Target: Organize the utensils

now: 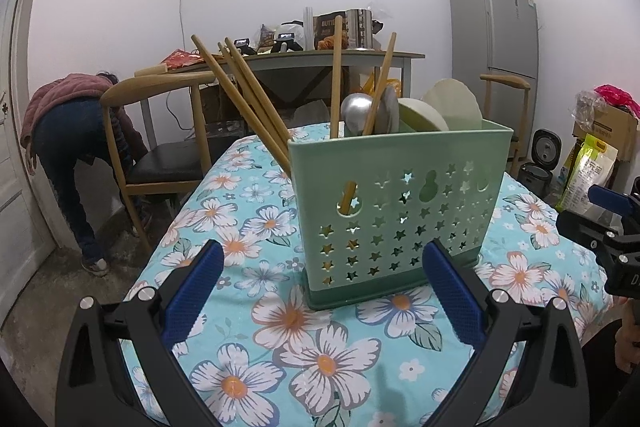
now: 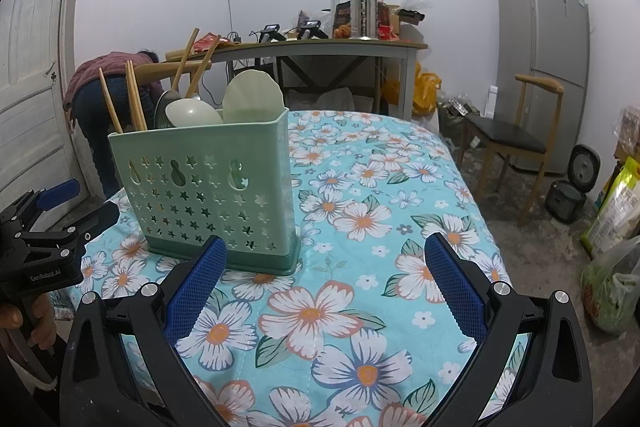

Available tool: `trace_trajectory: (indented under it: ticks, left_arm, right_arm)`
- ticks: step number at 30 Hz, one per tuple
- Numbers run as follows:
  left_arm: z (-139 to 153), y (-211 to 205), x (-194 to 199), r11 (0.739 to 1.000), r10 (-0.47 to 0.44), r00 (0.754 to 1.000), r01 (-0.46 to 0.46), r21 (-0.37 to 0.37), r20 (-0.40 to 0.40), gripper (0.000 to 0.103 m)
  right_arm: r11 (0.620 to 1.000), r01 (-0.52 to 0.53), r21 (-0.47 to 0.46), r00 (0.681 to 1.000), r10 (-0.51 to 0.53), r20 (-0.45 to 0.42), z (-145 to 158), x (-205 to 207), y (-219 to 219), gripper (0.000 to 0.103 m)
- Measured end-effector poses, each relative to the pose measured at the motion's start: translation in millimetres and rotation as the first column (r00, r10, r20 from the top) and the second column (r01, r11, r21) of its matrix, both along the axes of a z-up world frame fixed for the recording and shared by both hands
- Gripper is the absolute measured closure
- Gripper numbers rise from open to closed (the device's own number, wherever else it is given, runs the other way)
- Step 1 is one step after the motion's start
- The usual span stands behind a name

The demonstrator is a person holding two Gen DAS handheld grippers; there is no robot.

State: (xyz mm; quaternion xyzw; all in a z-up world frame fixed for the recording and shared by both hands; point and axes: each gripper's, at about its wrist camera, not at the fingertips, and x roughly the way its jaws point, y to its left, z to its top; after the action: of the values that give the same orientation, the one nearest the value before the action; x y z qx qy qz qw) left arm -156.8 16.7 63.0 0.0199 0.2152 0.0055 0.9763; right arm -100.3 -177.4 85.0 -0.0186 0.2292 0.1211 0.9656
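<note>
2 grippers gape empty: the left gripper [image 1: 322,281] faces the green utensil caddy [image 1: 400,211] just ahead, right of center; the right gripper [image 2: 324,277] has it ahead-left.

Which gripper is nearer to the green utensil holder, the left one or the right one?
Left. The left gripper faces the green utensil holder squarely; the right gripper sits off to its right side. Both jaws are open.
</note>
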Motion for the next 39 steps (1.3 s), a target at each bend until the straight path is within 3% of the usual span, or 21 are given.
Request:
trace_trajectory:
  ticks: [4, 10, 39]
  left_arm:
    - [3.3, 3.1, -2.7, 1.0, 0.013, 1.0, -0.012, -0.011, 0.023, 0.006]
    - [-1.0, 9.0, 2.0, 0.999, 0.018, 1.0, -0.019, -0.033, -0.011, 0.006]
    - [-5.6, 2.3, 4.4, 1.0, 0.004, 1.0, -0.004, -0.006, -0.013, 0.006]
  right_arm:
    - [1.0, 0.0, 0.0, 1.0, 0.0, 0.0, 0.0, 0.0, 0.1, 0.008]
    - [1.0, -0.001, 0.0, 1.0, 0.001, 0.0, -0.4, -0.2, 0.0, 0.008]
    - [1.0, 0.0, -0.001, 1.0, 0.0, -0.001, 0.2, 0.1, 0.5, 0.008]
